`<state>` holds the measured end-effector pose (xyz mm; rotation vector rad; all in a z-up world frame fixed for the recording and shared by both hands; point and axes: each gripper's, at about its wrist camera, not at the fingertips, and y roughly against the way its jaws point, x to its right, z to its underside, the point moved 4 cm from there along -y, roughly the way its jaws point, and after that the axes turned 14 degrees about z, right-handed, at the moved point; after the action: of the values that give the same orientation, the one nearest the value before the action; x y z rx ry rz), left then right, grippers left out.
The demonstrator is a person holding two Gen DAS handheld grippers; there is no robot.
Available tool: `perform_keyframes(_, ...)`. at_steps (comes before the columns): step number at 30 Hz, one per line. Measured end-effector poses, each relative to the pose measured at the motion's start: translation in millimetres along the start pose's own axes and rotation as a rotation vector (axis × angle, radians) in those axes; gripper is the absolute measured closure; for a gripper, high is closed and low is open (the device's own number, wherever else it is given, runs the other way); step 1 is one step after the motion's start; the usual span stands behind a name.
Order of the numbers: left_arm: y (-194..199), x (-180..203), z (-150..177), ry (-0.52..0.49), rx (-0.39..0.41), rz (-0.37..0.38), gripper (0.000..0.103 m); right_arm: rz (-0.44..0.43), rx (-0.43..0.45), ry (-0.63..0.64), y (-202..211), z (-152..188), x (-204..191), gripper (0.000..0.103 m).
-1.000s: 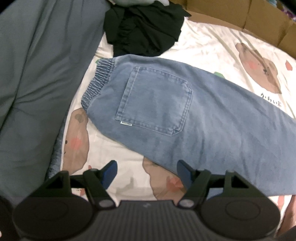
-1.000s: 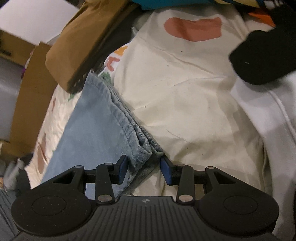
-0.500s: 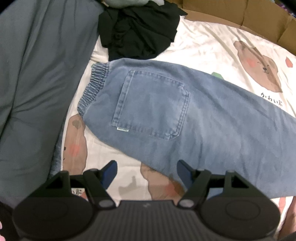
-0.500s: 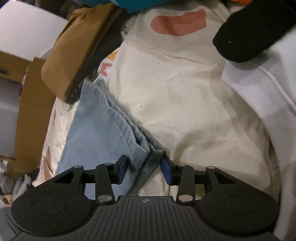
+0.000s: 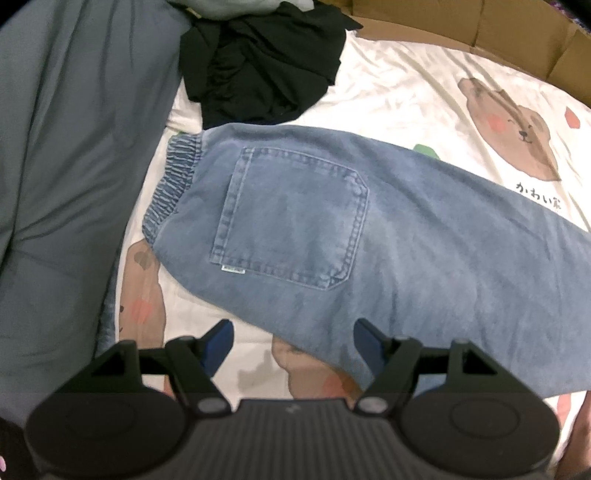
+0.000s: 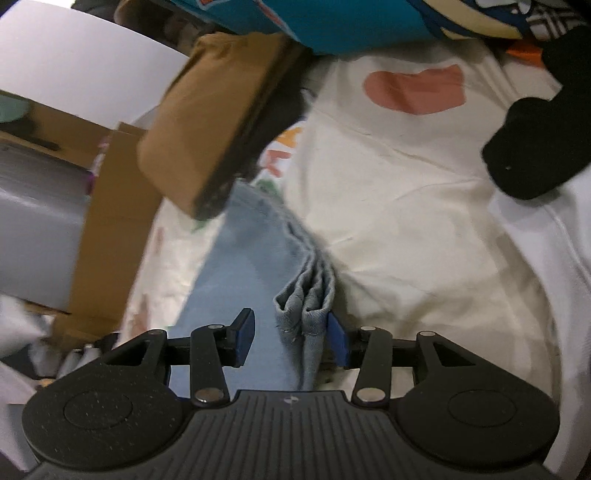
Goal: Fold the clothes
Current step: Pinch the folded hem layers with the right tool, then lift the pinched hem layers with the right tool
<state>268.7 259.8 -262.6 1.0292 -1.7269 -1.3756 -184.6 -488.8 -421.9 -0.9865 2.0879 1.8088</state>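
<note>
Since the earlier frames our right tongs [image 6: 291, 341] have let go: the blue pads that were pinched on the hem of the jeans [image 5: 424, 243] now stand apart, and the bunched hem [image 6: 308, 308] sits loose between them, leaning against the right-hand pad and clear of the left-hand one. Our left tongs [image 5: 291, 345] are as wide apart as before and hold nothing; they hover over the lower edge of the jeans, and the left wrist view has shifted only slightly.

Nearest to us in the left wrist view, the jeans lie flat on the printed bedsheet [image 5: 406, 92], back side up. The back pocket [image 5: 291, 218] sits just beyond the tongs, the elastic waistband [image 5: 171, 188] is to the left, and the legs run off to the right edge. A brown bear print [image 5: 517, 129] shows on the sheet beyond the legs. A grey blanket [image 5: 74, 147] fills the left side, beside the waistband. Farther back, a crumpled black garment [image 5: 262, 62] lies touching the top edge of the jeans, with cardboard [image 5: 480, 26] behind it.

In the right wrist view, beyond the hem, a cream sheet [image 6: 406, 206] with a red patch spreads out. A folded tan garment [image 6: 207, 122] hangs over the far end of the denim, and a black fabric piece [image 6: 535, 147] lies at the right.
</note>
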Motion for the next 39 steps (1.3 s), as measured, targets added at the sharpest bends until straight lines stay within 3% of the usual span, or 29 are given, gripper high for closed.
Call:
perform_keyframes(11, 1.3, 0.1, -0.7, -0.014, -0.015, -0.013, 0.029, 0.002, -0.144, -0.031, -49.7, -3.4, 12.5, 0.056)
perform_keyframes(18, 2.1, -3.9, -2.4, -0.004, -0.019, -0.017, 0.029, -0.133, -0.202, 0.099, -41.9, -19.1, -11.0, 0.056)
perform_keyframes(20, 1.8, -3.8, -1.9, -0.004, -0.026, -0.015, 0.029, -0.130, -0.236, 0.149, -45.6, -24.0, -15.4, 0.055)
perform_keyframes(26, 8.5, 1.3, -1.6, -0.014, -0.023, -0.012, 0.029, -0.080, -0.329, 0.145, -77.3, -35.0, -8.3, 0.052)
perform_keyframes(36, 15.8, 0.1, 3.3, -0.016, -0.025, -0.021, 0.029, -0.226, -0.462, 0.111, -87.1, -59.2, -22.2, 0.052)
perform_keyframes(39, 14.2, -0.7, 6.6, -0.016, -0.036, -0.029, 0.029, -0.181, -0.456, 0.147, -90.8, -63.2, -27.8, 0.052)
